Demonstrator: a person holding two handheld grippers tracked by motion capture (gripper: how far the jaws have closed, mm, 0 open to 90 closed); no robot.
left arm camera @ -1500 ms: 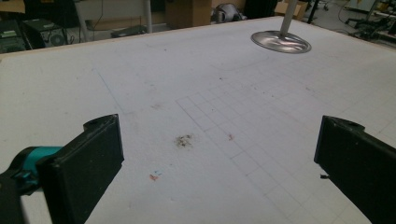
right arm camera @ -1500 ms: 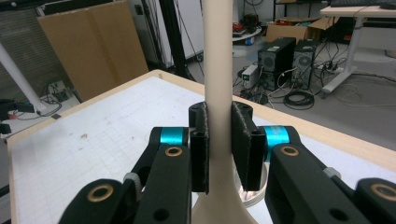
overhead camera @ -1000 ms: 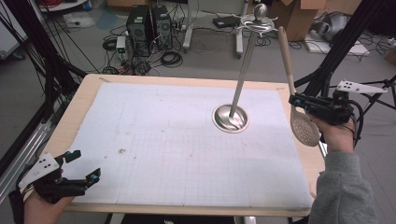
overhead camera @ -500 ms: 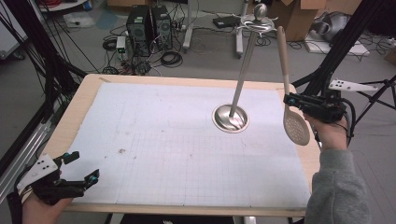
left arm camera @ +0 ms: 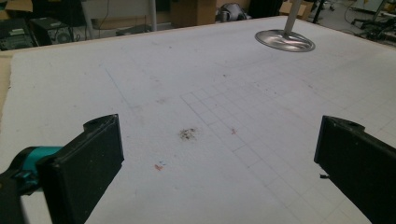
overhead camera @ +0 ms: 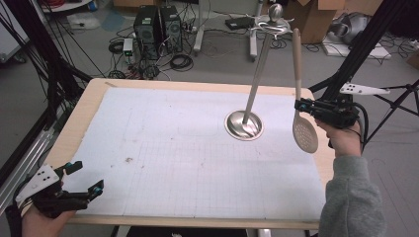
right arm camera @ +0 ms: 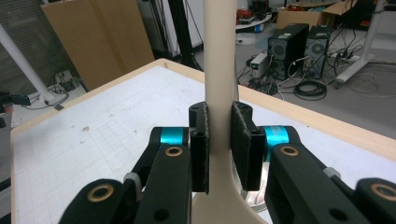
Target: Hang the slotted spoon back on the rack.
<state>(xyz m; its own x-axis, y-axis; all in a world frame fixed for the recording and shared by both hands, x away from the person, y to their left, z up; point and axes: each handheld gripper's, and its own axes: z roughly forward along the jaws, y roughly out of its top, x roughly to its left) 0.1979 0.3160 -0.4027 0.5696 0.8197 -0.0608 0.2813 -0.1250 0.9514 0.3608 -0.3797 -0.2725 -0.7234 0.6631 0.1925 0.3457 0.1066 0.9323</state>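
Observation:
A beige slotted spoon (overhead camera: 304, 129) with a wooden handle hangs upright above the table's right edge, bowl down. My right gripper (overhead camera: 299, 106) is shut on its neck; in the right gripper view the pads (right arm camera: 243, 140) squeeze the spoon's stem (right arm camera: 219, 70). Just to its left stands a metal utensil stand (overhead camera: 244, 124), a round base with a tall pole and hooks at the top. The stand's base (left arm camera: 285, 40) lies far off in the left gripper view. My left gripper (overhead camera: 85, 178) rests open at the table's near left corner, nothing between its fingers.
A white gridded mat (overhead camera: 197, 148) covers the wooden table (overhead camera: 84, 106). Computer towers (overhead camera: 158, 22), cables and cardboard boxes sit on the floor beyond the far edge. Black tripod legs (overhead camera: 44, 64) stand at the left and right sides.
My right gripper has carried the spoon left and up, turning it from tilted to nearly upright beside the stand. The left gripper has stayed in place.

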